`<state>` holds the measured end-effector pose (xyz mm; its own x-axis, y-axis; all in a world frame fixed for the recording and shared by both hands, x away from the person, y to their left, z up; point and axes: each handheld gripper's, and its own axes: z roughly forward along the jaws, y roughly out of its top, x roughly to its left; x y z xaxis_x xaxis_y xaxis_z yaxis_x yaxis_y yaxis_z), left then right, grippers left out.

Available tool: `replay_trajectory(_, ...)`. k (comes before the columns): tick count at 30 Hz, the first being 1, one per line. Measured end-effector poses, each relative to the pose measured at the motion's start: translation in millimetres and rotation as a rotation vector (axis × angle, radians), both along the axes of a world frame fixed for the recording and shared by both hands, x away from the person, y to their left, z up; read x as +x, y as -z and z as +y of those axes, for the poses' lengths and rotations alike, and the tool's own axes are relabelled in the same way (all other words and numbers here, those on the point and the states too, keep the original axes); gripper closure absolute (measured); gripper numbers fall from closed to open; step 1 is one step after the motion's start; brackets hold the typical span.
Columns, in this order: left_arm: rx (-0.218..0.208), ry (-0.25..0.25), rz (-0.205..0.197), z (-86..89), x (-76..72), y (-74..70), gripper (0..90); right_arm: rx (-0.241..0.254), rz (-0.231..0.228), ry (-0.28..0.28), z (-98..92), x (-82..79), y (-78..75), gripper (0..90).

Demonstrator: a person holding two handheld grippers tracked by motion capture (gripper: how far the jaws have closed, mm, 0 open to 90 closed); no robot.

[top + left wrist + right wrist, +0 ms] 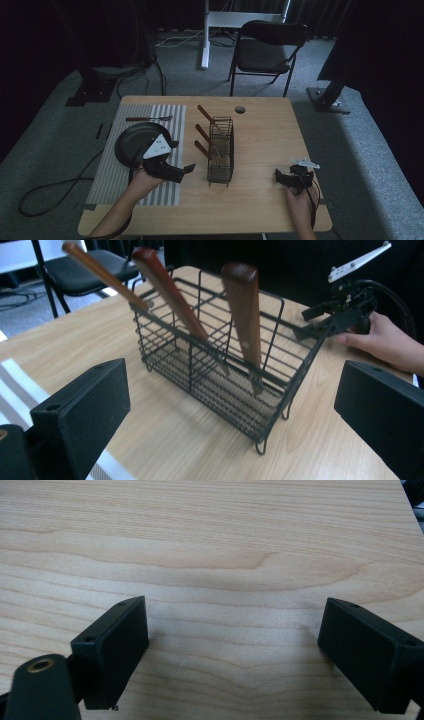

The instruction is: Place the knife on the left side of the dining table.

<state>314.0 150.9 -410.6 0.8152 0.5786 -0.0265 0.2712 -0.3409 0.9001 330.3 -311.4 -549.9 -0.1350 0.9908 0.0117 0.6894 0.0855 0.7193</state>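
Left tool (188, 168) wide, empty, over the striped mat's (107, 175) right edge, aimed at the wire basket (220, 155) just to its right, mid-surface. Three wooden-handled utensils (243, 305) lean in the basket. Right tool (278, 175) wide, empty, low over bare surface (210, 545), near right.

Your left gripper (186, 169) sits just left of the wire basket (220, 165), which stands mid-table with three knives (202, 133) leaning in it. The pan (131, 142) lies on the mat (112, 170) behind your left hand, a fork (148, 118) beyond it. Your right gripper (281, 176) rests right of the basket.
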Motion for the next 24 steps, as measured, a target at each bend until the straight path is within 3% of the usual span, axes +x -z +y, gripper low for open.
replay_trajectory(13,-0.001,0.070,-0.013,-22.3,14.5,-12.1,7.2,0.000,0.000,0.000,0.0,0.0,0.0,11.8)
replay_trajectory(17,0.002,0.100,-0.011,-26.3,19.7,-13.4,18.3,0.001,0.000,0.001,0.0,0.0,0.0,11.8)
replay_trajectory(20,0.002,0.103,-0.014,-26.6,21.2,-13.3,31.5,0.002,0.001,0.002,0.1,-0.1,-0.1,11.8)
replay_trajectory(21,-0.012,0.104,-0.017,-25.8,22.1,-13.0,31.5,0.001,0.001,0.001,0.1,-0.1,-0.1,11.8)
replay_trajectory(22,-0.016,0.110,-0.014,-25.3,22.6,-12.8,41.0,0.002,0.001,0.002,0.1,-0.1,-0.1,11.8)
replay_trajectory(24,-0.019,0.117,-0.016,-24.7,23.1,-12.2,49.1,0.001,0.000,0.002,0.1,0.0,-0.1,11.8)
